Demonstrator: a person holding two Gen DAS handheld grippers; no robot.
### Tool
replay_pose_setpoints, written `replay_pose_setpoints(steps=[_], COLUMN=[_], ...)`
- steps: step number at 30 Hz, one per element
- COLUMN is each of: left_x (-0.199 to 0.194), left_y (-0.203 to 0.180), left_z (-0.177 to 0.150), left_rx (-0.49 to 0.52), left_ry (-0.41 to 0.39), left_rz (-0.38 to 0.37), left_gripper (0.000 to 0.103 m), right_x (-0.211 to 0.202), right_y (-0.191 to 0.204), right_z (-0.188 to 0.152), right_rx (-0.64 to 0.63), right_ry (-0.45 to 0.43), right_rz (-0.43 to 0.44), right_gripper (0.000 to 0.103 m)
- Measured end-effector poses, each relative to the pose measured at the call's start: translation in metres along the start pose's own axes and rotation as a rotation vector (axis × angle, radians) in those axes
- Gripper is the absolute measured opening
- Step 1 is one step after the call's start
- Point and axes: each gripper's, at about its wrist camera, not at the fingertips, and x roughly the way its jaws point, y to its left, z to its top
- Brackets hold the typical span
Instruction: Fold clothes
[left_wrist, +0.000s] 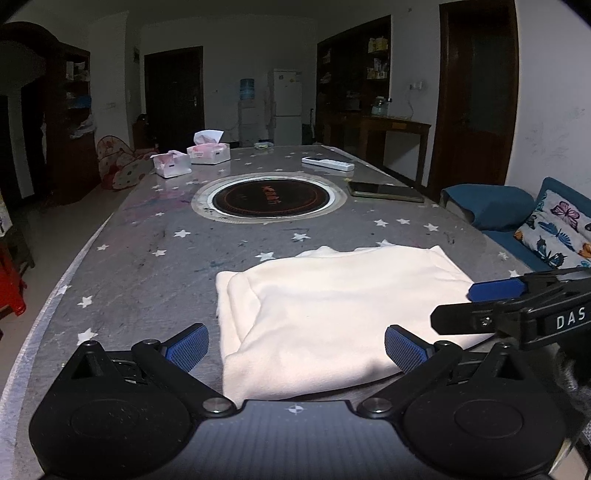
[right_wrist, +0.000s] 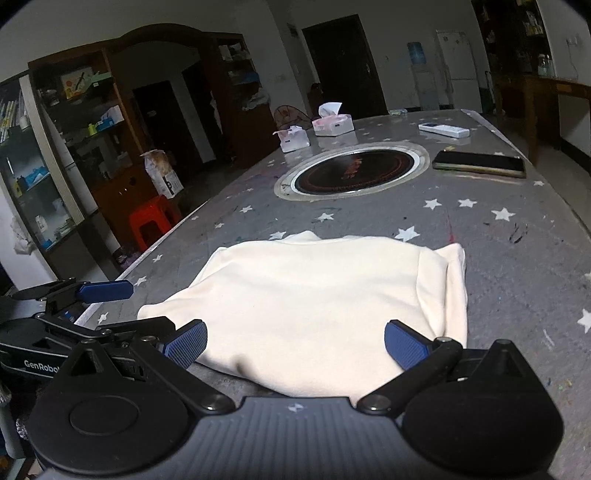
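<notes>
A cream garment (left_wrist: 332, 310) lies folded into a rough rectangle on the grey star-print table (left_wrist: 147, 258). My left gripper (left_wrist: 295, 349) is open wide at its near left edge. Its right blue pad rests over the cloth and its left pad over bare table. The right gripper (left_wrist: 452, 304) reaches in from the right, above the garment's right side. In the right wrist view the garment (right_wrist: 332, 302) fills the space ahead of my right gripper (right_wrist: 295, 345). That gripper is open wide and holds nothing. The left gripper (right_wrist: 151, 305) shows at the left edge, also open.
A round black cooktop (left_wrist: 269, 199) is set into the table's middle. Two tissue boxes (left_wrist: 208, 151), a white remote (left_wrist: 327, 162) and a dark phone (left_wrist: 386, 192) lie farther back. A blue sofa with a butterfly cushion (left_wrist: 554, 229) stands to the right, and a red stool (right_wrist: 155, 218) to the left.
</notes>
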Motion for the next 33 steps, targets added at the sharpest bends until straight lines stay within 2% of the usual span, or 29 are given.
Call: replay_pose_setpoints(steps=[9,17,20,22,26,33], left_x=[-0.001,0.000,0.003,0.005,0.011,0.016], left_y=[0.025,0.051,0.058,0.063,0.073,0.093], left_z=[-0.001,0.001,0.002,0.002,0.005,0.011], left_rx=[-0.058,-0.118,-0.137,-0.146,-0.178,-0.272], left_ry=[0.004,0.006,0.011,0.015,0.034,0.054], left_rz=[0.065,0.119,0.123,0.127,0.126,0.102], left_gripper=[0.103,0.103,0.102,0.102,0.095,0.093], right_x=[0.001,0.011,0.016,0.018,0.025,0.042], right_y=[0.011,0.025,0.038,0.047,0.071,0.112], right_z=[0.001,0.001,0.001,0.001,0.000,-0.005], right_rx=[-0.064,-0.141,-0.223,-0.271,-0.394,-0.601], right_ry=[-0.007,0.032,0.058,0.065,0.091,0.131], right_rz=[0.013,0.010,0.018,0.027,0.062,0.118], right_gripper=[0.103,0.103,0.102,0.099,0.093,0.080])
